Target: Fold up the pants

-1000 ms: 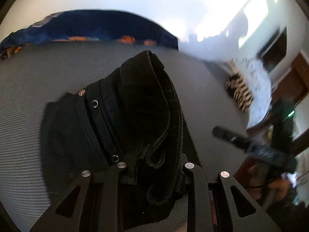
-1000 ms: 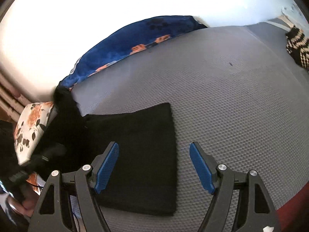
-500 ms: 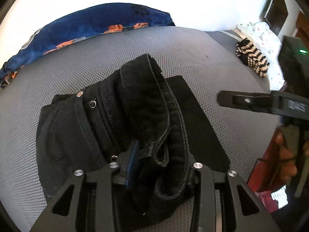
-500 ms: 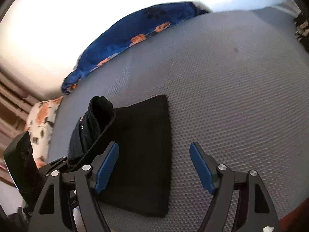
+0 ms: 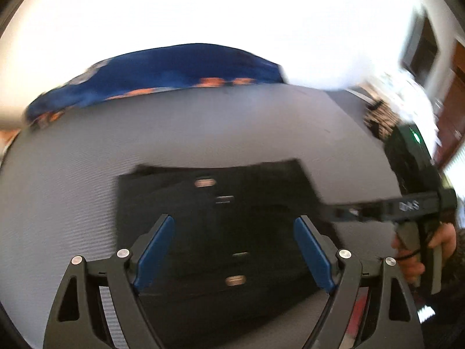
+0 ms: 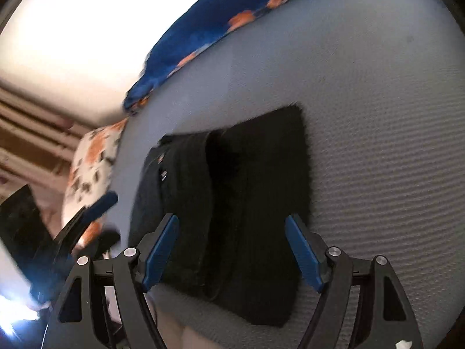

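the black denim pants [image 5: 221,226] lie folded in a flat stack on the grey textured mattress [image 5: 87,160], so both the left gripper [image 5: 232,250] and right gripper [image 6: 231,251] hover above with jaws apart and empty, which suggests the fold is finished.

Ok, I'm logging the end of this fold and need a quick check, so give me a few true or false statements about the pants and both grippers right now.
1. The left gripper is clamped on the waistband. False: its jaws stand open with nothing between them.
2. The black pants lie folded on the grey bed cover. True.
3. The right gripper is open above the pants. True.
4. The blue flowered pillow lies on top of the pants. False: it sits apart, at the far edge of the bed.
5. The pants hang off the edge of the bed. False: they rest on the cover.
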`<act>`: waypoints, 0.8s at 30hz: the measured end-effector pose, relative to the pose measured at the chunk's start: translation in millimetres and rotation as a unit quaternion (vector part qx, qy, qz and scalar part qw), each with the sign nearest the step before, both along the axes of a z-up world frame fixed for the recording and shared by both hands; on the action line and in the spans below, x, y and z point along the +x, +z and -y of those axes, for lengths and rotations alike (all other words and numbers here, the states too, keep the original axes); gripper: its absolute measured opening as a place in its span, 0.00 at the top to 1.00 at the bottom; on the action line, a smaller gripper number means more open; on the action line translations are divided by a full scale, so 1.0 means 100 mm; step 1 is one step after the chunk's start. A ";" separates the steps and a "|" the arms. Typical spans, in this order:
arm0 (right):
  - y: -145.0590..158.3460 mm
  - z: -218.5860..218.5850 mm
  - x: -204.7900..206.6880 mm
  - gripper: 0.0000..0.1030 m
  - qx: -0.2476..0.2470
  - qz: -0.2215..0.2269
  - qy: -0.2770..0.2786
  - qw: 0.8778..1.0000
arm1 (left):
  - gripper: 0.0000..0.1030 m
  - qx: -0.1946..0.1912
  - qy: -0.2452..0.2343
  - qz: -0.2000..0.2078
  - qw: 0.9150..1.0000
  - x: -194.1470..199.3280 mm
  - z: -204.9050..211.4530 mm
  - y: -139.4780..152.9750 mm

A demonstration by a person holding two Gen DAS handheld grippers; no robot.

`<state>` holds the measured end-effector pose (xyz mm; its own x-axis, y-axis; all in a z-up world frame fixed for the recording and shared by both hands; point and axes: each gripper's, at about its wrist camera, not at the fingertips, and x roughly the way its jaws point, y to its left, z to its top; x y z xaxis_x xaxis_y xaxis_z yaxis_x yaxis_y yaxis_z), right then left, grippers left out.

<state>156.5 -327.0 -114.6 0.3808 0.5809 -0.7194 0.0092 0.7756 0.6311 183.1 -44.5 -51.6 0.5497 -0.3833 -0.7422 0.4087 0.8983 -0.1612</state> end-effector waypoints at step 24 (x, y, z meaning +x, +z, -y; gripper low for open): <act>-0.20 -0.43 0.42 0.88 0.105 0.003 0.009 0.994 | 0.18 0.014 0.140 -0.064 0.988 0.26 -0.79 -0.54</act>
